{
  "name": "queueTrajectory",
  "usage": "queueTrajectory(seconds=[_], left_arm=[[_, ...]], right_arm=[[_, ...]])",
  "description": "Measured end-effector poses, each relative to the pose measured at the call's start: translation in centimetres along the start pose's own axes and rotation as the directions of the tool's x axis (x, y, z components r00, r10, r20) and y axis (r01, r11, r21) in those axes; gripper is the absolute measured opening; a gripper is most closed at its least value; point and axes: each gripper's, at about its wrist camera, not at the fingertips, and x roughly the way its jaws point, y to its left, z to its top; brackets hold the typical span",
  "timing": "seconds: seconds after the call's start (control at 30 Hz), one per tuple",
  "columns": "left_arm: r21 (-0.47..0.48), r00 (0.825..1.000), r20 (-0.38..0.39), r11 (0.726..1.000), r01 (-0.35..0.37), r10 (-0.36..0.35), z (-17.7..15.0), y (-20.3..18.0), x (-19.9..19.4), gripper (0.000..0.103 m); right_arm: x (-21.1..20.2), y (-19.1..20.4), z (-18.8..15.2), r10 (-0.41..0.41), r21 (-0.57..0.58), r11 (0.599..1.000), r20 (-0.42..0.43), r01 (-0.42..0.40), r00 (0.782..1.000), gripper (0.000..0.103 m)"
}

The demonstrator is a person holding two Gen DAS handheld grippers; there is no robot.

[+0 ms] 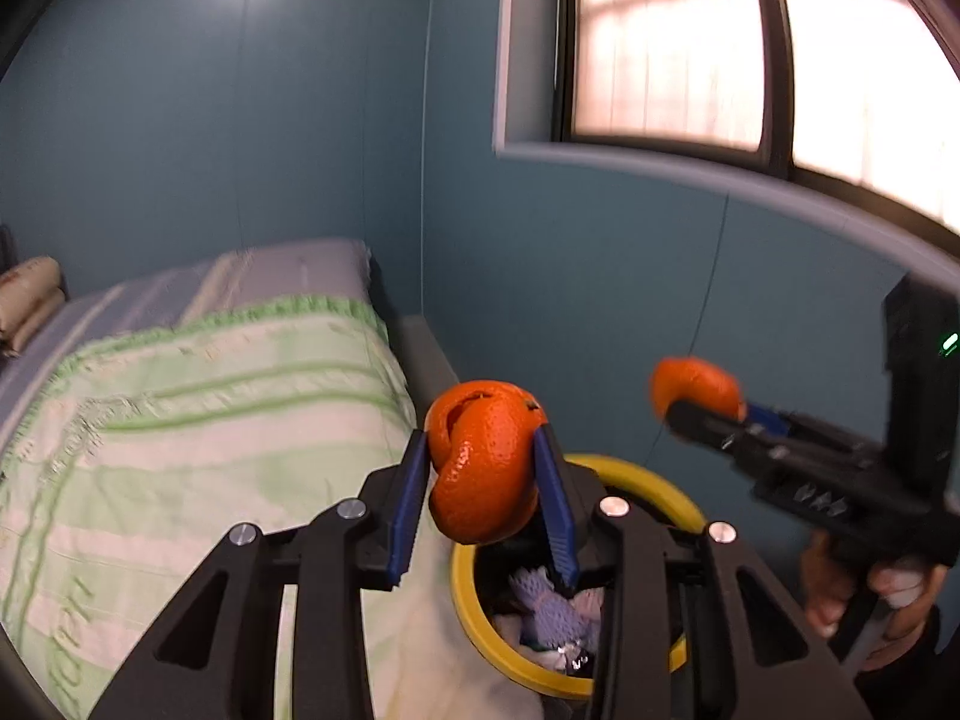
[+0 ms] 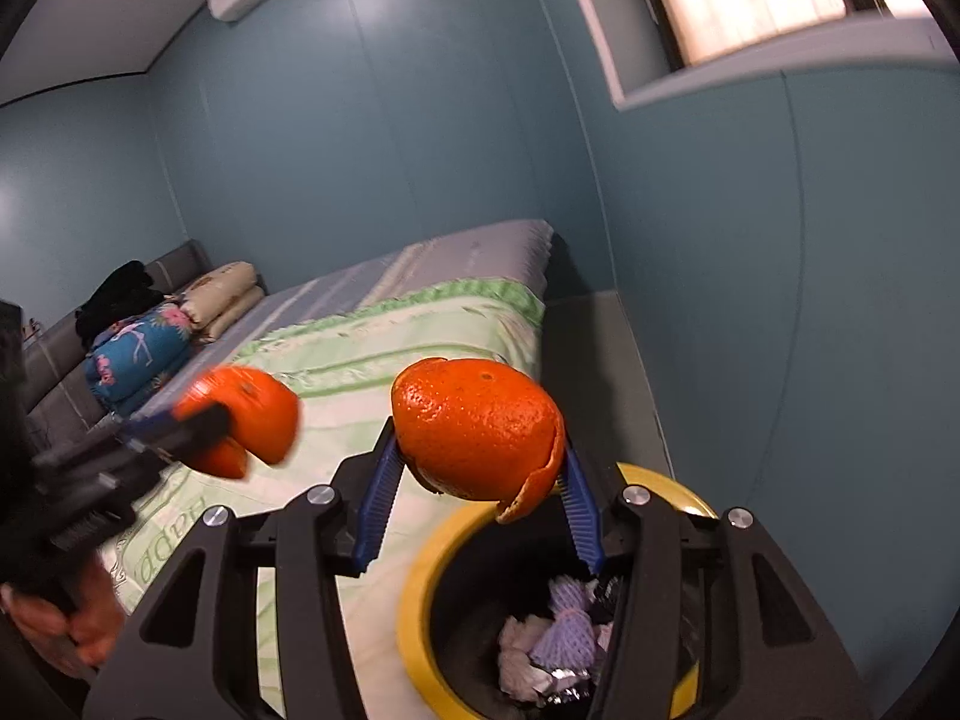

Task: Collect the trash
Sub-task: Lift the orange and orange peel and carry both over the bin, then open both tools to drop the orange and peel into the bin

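My left gripper (image 1: 483, 468) is shut on an orange peel (image 1: 483, 468), held above the near edge of a yellow-rimmed trash bin (image 1: 648, 474). My right gripper (image 2: 480, 450) is shut on a second orange peel (image 2: 474, 426), held above the same bin (image 2: 420, 588). The bin holds purple foam netting (image 2: 561, 630), tissue and foil scraps. The right gripper with its peel (image 1: 696, 387) shows at the right of the left wrist view. The left gripper with its peel (image 2: 252, 414) shows blurred at the left of the right wrist view.
A bed with a green-striped white blanket (image 1: 198, 420) stands just left of the bin. Pillows and folded bedding (image 2: 156, 336) lie at its head. Blue walls (image 1: 600, 300) close in behind and to the right, under a window (image 1: 720, 42).
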Motion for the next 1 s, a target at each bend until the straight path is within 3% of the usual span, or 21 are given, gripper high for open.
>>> queueTrajectory(seconds=[0.27, 0.7, 0.77, 0.83, 1.0], left_arm=[[-0.004, 0.984, -0.171, 0.999, 0.049, -0.049, -3.5, -1.2, 8.1, 0.034], [-0.037, 0.968, -0.221, 0.992, 0.117, -0.122, -5.4, -1.8, 10.3, 0.036], [-0.046, 0.968, -0.216, 0.991, 0.124, -0.131, -5.3, -1.6, 10.2, 0.043], [-0.056, 0.973, -0.191, 0.991, 0.123, -0.132, -5.4, -1.3, 9.5, 0.067], [-0.057, 0.980, -0.161, 0.993, 0.104, -0.112, -5.1, -0.4, 7.8, 0.068]], right_arm=[[3.0, -4.4, -2.2, -0.077, 0.085, 0.993, -0.106, 0.087, 0.991, 0.047], [4.9, -6.3, -3.3, -0.075, 0.127, 0.987, -0.159, 0.096, 0.984, 0.049], [5.0, -6.7, -3.4, -0.071, 0.139, 0.986, -0.168, 0.095, 0.983, 0.053], [5.3, -7.0, -3.3, -0.072, 0.154, 0.983, -0.176, 0.100, 0.982, 0.056], [4.9, -7.3, -2.9, -0.090, 0.173, 0.978, -0.166, 0.119, 0.982, 0.059]])
